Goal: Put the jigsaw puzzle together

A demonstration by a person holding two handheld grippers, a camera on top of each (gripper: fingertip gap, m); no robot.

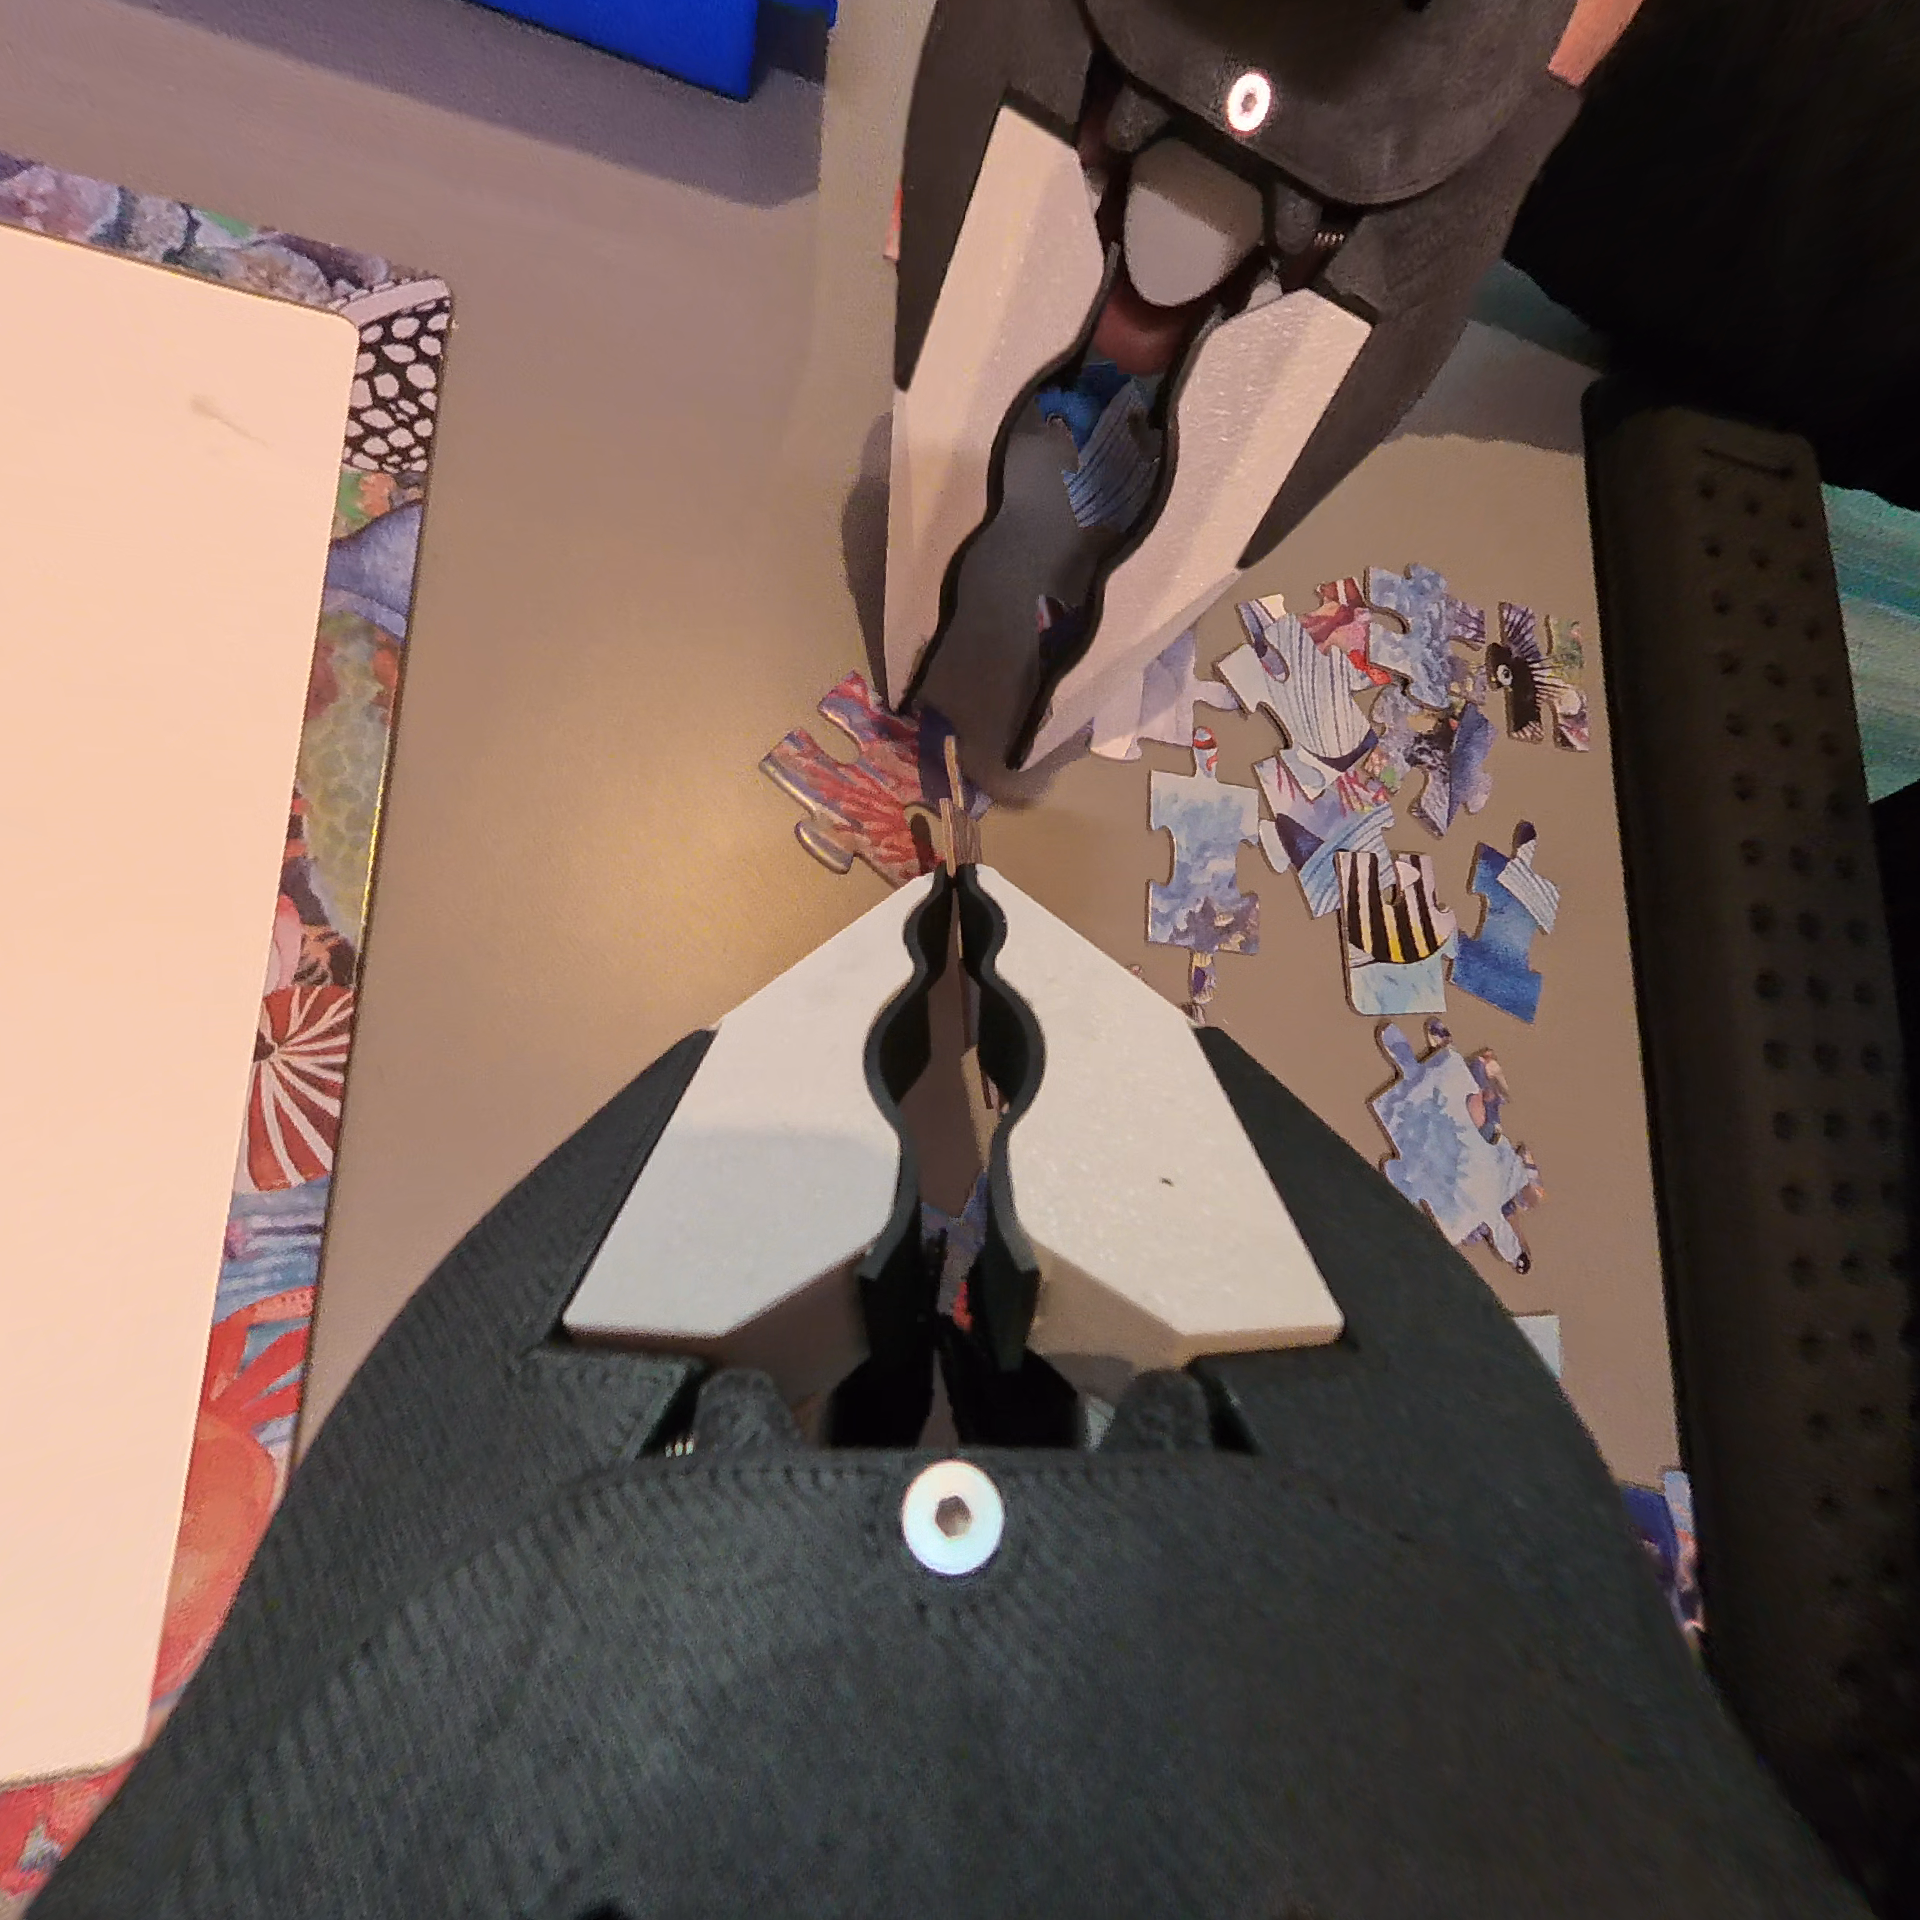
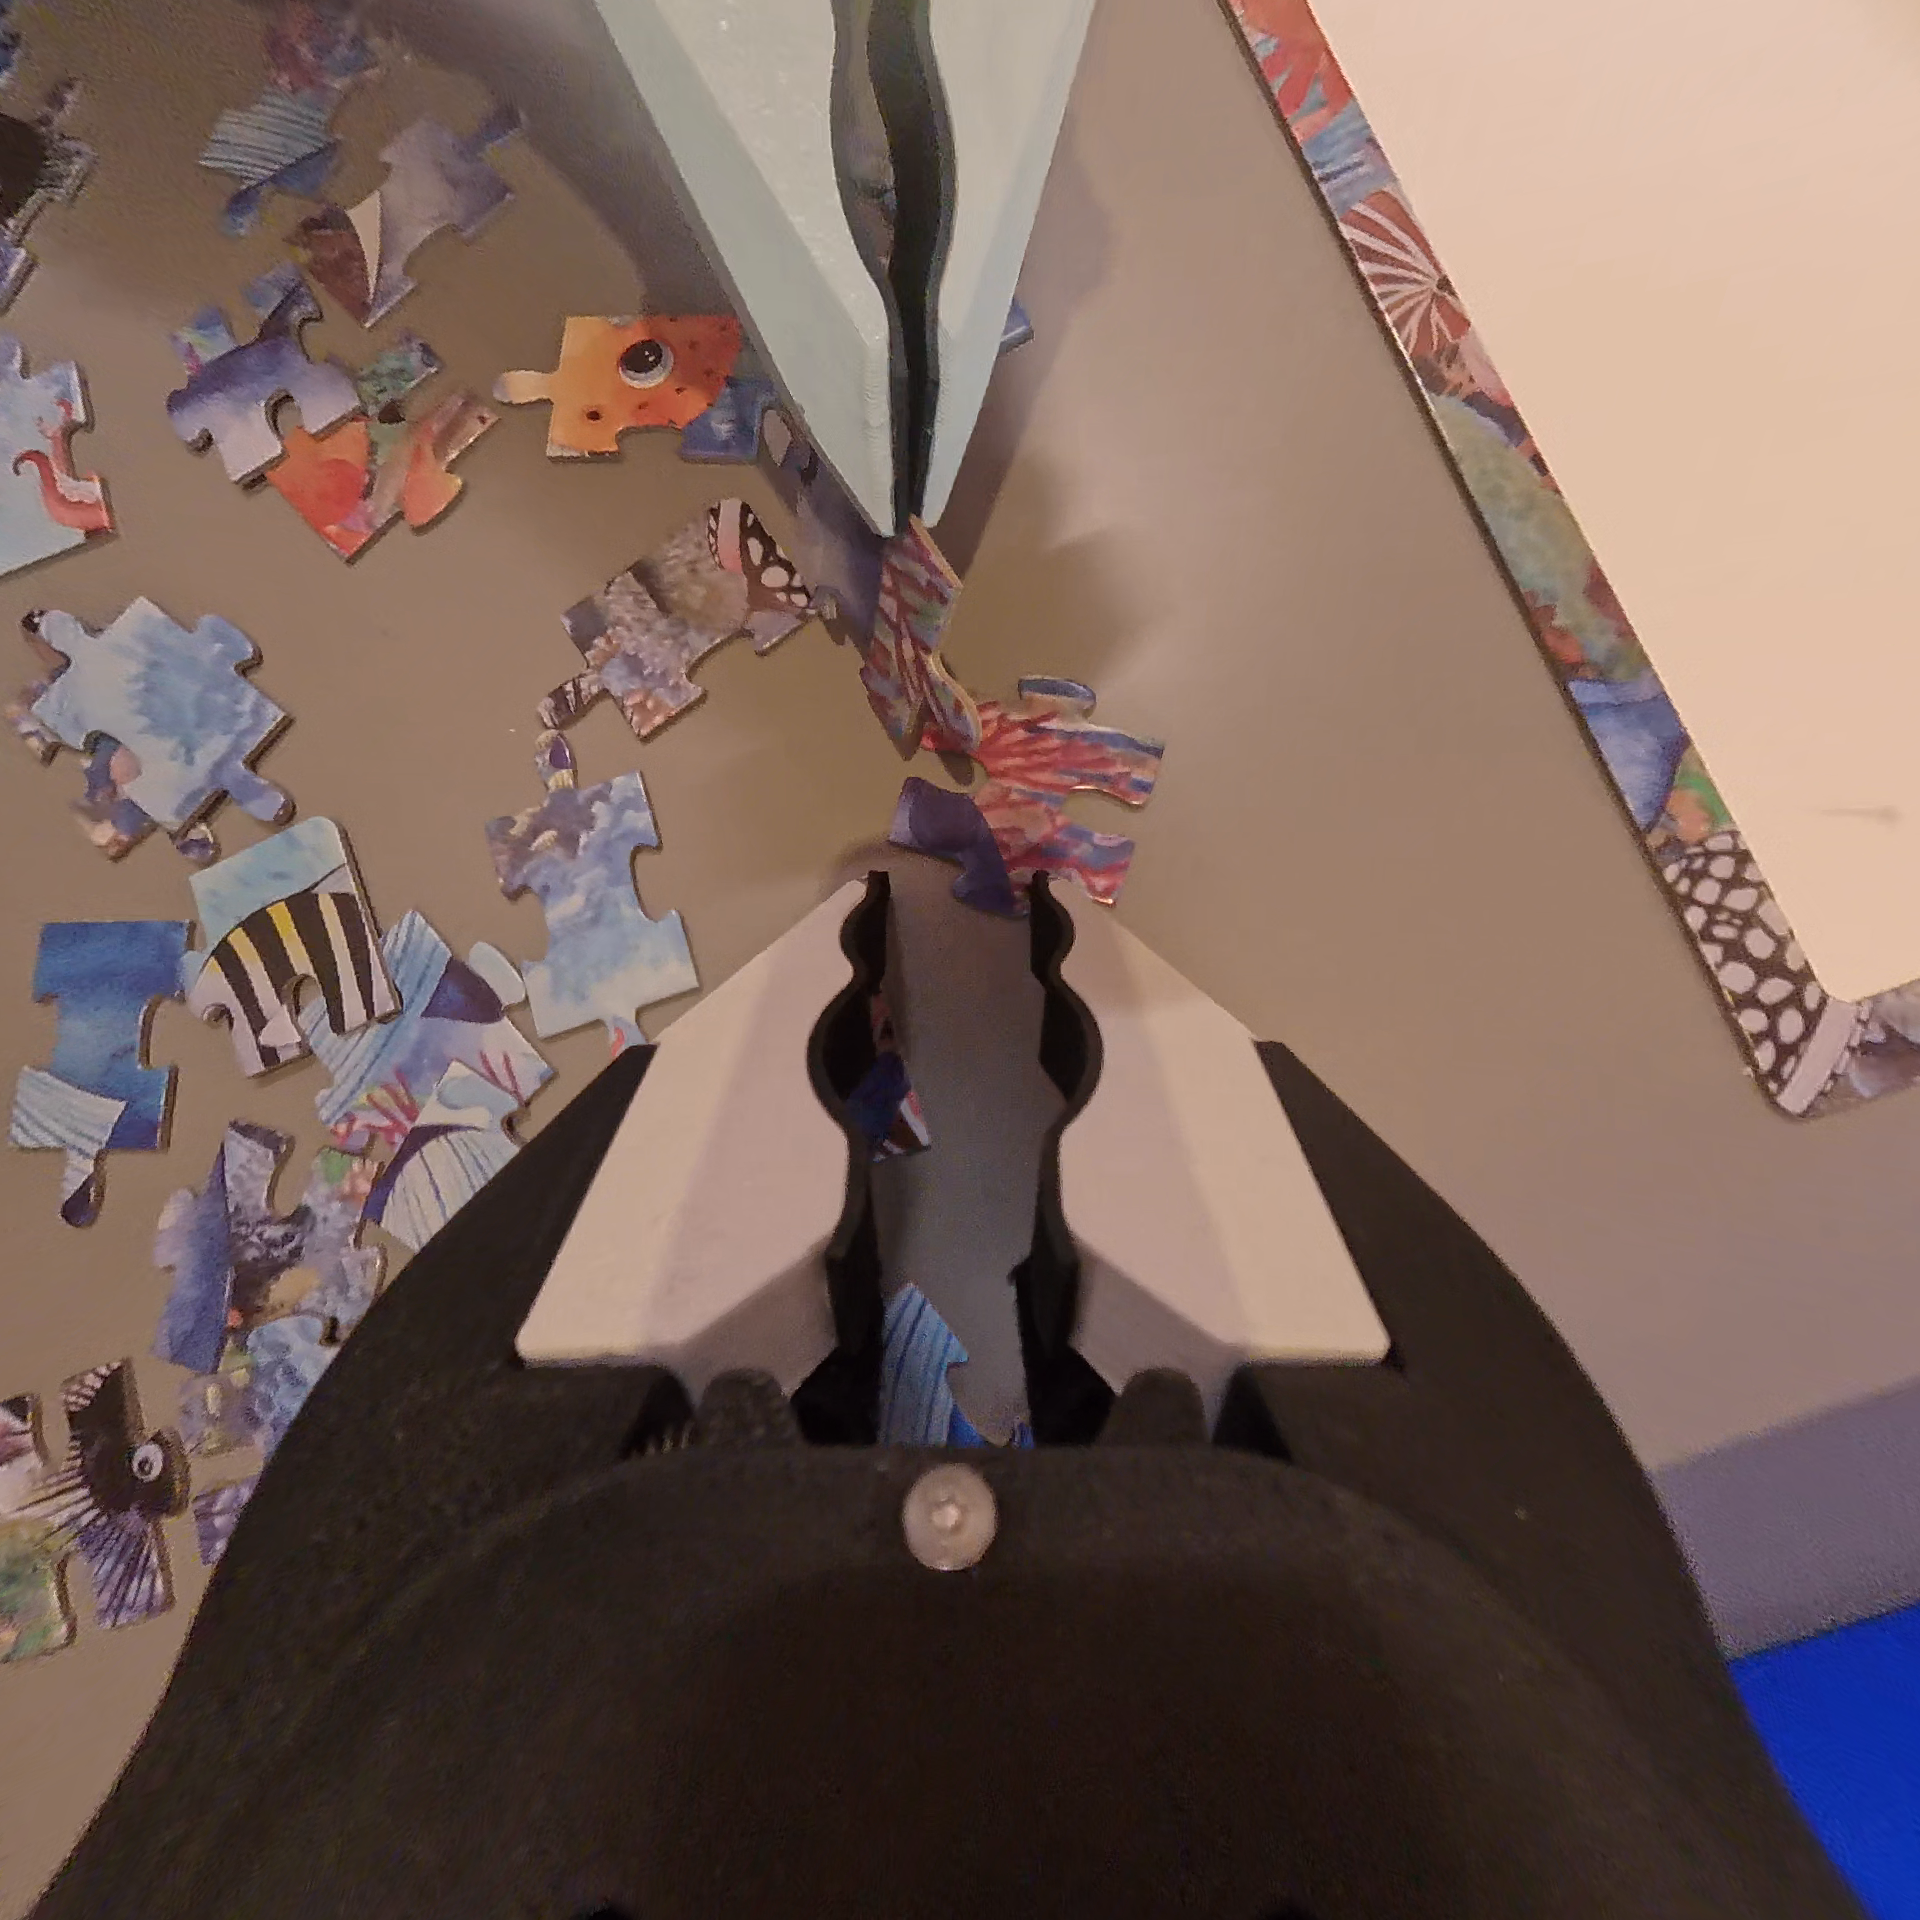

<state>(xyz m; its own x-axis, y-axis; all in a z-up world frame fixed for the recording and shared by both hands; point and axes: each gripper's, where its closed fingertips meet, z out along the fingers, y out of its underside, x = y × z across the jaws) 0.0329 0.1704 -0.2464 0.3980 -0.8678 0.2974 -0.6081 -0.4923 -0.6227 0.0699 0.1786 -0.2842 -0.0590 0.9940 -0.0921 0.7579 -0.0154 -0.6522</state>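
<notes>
My left gripper (image 1: 961, 883) is shut on a red coral puzzle piece (image 2: 914, 623), which it holds on edge, tilted down toward the grey table. In the left wrist view this piece (image 1: 956, 821) shows only as a thin sliver. A second red coral piece (image 2: 1060, 779) with a purple corner lies flat on the table under it, and their edges meet. My right gripper (image 2: 958, 883) is open, and its tips are at the flat piece's purple corner. It reaches in from the top of the left wrist view (image 1: 966, 727). The left gripper also shows in the right wrist view (image 2: 914, 509).
The puzzle tray, with a bare white base and a printed border (image 1: 353, 727), lies to the left, and it is at the right in the right wrist view (image 2: 1455, 312). Several loose pieces (image 1: 1403, 831) (image 2: 312, 727) are scattered beside the grippers. There is a black perforated object (image 1: 1745, 935) and a blue object (image 1: 644, 42). My hands' fingertips stand some 6 centimeters from each other.
</notes>
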